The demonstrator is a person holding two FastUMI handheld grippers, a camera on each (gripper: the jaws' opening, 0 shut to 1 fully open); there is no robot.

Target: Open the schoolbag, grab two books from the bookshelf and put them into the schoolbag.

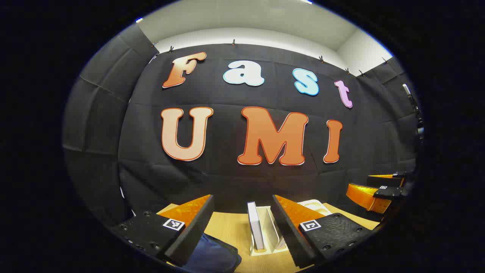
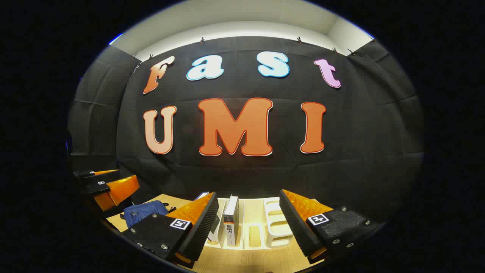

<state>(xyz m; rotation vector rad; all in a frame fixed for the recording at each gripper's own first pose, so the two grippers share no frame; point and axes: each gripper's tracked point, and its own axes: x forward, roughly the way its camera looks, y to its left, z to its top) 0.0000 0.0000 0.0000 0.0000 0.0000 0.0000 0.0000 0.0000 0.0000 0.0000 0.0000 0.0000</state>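
Your left claw (image 1: pixel 242 227) stood wide and empty at the bottom of the left gripper view, raised above the table (image 1: pixel 227 231) and looking mostly at the booth wall. Between its fingers sat the white bookshelf (image 1: pixel 269 231) with one upright book (image 1: pixel 255 229); the blue schoolbag (image 1: pixel 214 258) lay at the lower left of the frame, partly under the left finger.

Your right claw (image 2: pixel 248 223) was likewise wide and held nothing. In the right gripper view, the bookshelf (image 2: pixel 276 223) sat at bottom centre with a book (image 2: pixel 232 220) standing in a slot and another leaning beside it, half hidden by the left finger. The schoolbag (image 2: pixel 146 212) lay at the lower left, near your other claw (image 2: pixel 102 185).

I could not tell whether the bag was open. If it was not, any book you fetched would have had nowhere to go. The books stood loose in their slots, so an off-centre pinch would likely have tipped one or dragged the light shelf along.
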